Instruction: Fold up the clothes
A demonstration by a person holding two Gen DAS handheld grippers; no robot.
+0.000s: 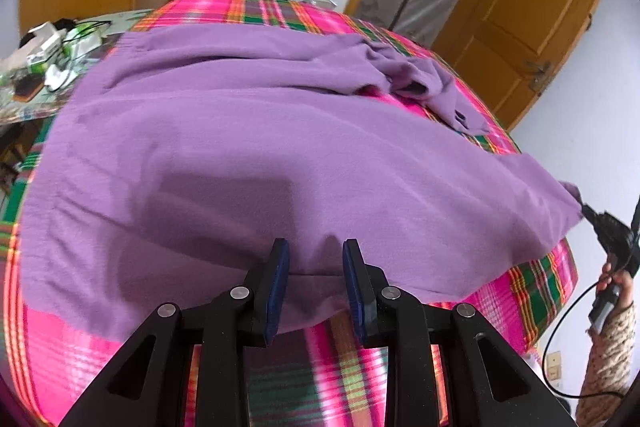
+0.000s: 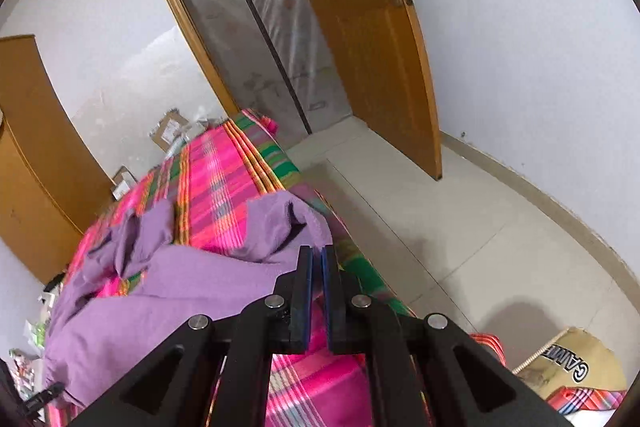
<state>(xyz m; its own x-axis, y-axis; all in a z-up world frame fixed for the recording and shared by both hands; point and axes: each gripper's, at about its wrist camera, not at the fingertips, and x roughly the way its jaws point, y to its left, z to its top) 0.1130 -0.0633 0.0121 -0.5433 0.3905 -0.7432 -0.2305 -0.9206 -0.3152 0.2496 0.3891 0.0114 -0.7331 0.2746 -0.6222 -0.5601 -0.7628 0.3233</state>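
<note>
While the left gripper (image 1: 316, 251) hovers at the near hem of a purple garment (image 1: 248, 147), its two blue-padded fingers (image 1: 280, 283) stand parted, with a gap of cloth showing between them and nothing clamped. The hem runs crosswise just under and beyond the fingertips.

Far to the right of those jaws, the right gripper (image 1: 588, 211) appears small in the left wrist view, with the garment's corner drawn out to a point at its tip. In the right wrist view the right gripper (image 2: 317, 251) has its blue pads pressed nearly together, only a thin slit between them, pinching a fold of the purple cloth.

Ahead of the left jaws, the garment lies spread wide on a bed (image 1: 540, 291), its long axis running left to right between the two grippers. One sleeve (image 1: 432, 83) is bunched and crumpled ahead and to the right. The fabric looks soft, matte and fleecy, with shallow creases.

Beneath it, the bed cover is a bright plaid of pink, green and orange stripes. A wooden door (image 2: 360, 39) stands open beyond the right jaws, over a pale tiled floor (image 2: 460, 227).
</note>
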